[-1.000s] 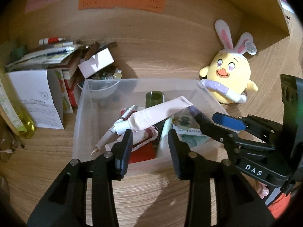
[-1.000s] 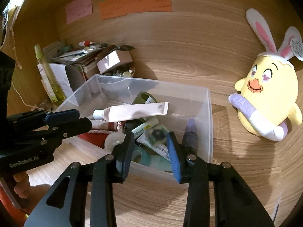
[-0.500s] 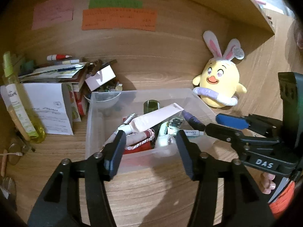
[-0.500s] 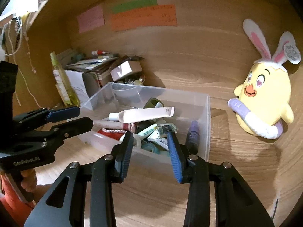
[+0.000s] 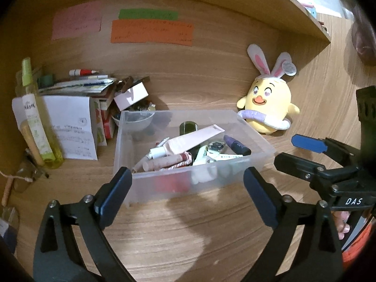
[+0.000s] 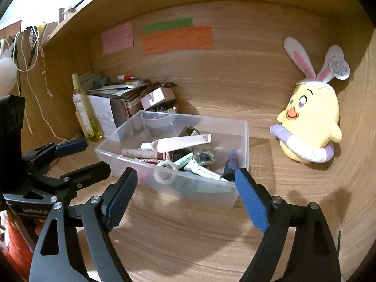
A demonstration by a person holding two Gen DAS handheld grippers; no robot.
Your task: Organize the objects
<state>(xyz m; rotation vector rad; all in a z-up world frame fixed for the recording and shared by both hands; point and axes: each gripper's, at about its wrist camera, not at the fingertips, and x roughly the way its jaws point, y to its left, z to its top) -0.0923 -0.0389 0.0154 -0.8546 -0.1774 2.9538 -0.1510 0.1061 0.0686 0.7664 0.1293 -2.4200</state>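
A clear plastic bin (image 5: 258, 138) (image 6: 245, 141) stands on the wooden desk. It holds a pink tube (image 5: 192, 138) (image 6: 183, 142), a purple bottle (image 5: 236, 144) (image 6: 231, 164), a dark green jar (image 5: 188, 128), a tape ring (image 6: 164, 175) and other small items. My left gripper (image 5: 186, 193) is open and empty, just in front of the bin's near wall. My right gripper (image 6: 185, 196) is open and empty, in front of the bin's near right corner. Each gripper shows in the other's view, the right one (image 5: 303, 150) and the left one (image 6: 80, 157).
A yellow chick plush with rabbit ears (image 5: 268, 105) (image 6: 310, 124) sits right of the bin. A yellow-green spray bottle (image 5: 37, 122) (image 6: 84, 115), papers and boxes (image 5: 77, 119) (image 6: 110, 112) crowd the back left. Sticky notes (image 5: 150, 31) hang on the back wall.
Both grippers have pulled back from over the bin and opened wide. The bin's contents stay where they were.
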